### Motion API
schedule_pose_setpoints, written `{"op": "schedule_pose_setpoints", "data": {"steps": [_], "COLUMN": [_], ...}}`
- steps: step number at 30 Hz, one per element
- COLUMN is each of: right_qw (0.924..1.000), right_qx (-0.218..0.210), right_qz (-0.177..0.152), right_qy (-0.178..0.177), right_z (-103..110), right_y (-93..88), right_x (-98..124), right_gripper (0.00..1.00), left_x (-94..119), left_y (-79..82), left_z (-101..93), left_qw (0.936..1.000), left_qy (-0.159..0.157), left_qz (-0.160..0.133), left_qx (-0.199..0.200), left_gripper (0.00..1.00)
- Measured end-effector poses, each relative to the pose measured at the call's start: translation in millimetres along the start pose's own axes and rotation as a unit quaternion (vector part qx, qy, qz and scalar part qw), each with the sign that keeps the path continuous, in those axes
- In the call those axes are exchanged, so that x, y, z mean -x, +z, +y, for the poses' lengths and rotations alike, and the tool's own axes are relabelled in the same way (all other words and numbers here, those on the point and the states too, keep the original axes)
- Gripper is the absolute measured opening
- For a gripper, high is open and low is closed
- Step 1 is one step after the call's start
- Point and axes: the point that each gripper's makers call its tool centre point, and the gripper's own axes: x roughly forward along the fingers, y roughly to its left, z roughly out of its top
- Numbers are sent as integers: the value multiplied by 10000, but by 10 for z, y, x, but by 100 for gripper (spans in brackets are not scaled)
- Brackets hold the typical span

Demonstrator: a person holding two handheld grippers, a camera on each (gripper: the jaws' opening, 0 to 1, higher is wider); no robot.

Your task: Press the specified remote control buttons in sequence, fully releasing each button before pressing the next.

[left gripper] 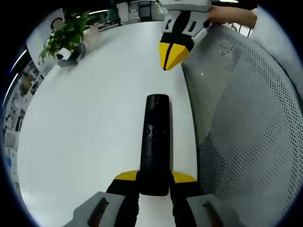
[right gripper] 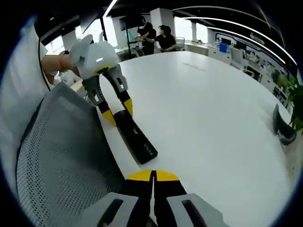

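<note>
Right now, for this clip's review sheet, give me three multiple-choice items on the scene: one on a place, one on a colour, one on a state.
1. Where does the potted plant stand?
A. on the white table
B. on the mesh chair back
C. on the floor

2. What colour is the remote?
A. white
B. black
C. yellow

3. How is the right gripper?
A. open
B. shut on the remote
C. shut on nothing

Key: 1 A, the pot rests on the tabletop; 2 B, its body is black; 3 C, its yellow tips meet with nothing between them, while the left gripper grips the remote.
</note>
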Motion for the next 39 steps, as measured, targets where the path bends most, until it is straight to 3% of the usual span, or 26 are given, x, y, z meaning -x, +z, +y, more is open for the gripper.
{"op": "schedule_pose_setpoints", "data": {"steps": [3, 7, 9, 14, 19, 23, 29, 31, 36, 39], "right_qw": [9994, 9928, 9906, 9896, 9845, 9716, 9619, 9520, 9483, 9539], "right_qx": [62, 967, 1139, 1206, 1436, 2003, 2251, 2511, 2501, 2369], "right_qz": [-57, 528, 578, 620, 859, 1137, 1427, 1635, 1849, 1751], "right_qy": [329, 479, 485, 483, 523, 549, 601, 628, 633, 576], "right_z": [60, 104, 114, 94, 95, 103, 102, 95, 96, 81], "right_y": [125, 17, 6, 32, 16, -14, -13, -20, -4, -7], "right_x": [-129, -288, -327, -339, -374, -354, -380, -386, -405, -390], "right_gripper": [0, 0, 0, 0, 0, 0, 0, 0, 0, 0], "left_x": [1, -3, -4, -5, 1, 0, 3, 6, 9, 3], "left_y": [-2, -2, -2, -3, -4, -1, -2, -8, -9, -2], "left_z": [7, 9, 11, 13, 11, 12, 15, 19, 20, 21], "left_qw": [10000, 10000, 10000, 10000, 9999, 9999, 9999, 9998, 9991, 9990], "left_qy": [-30, -29, -19, -1, 1, -10, -9, -27, -26, -36], "left_qz": [-51, -46, -31, -25, -99, -126, -132, -201, -406, -441], "left_qx": [-5, -15, -2, 28, 36, 46, 82, 79, 127, 113], "left_gripper": [24, 24, 24, 24, 24, 24, 24, 24, 24, 24]}}
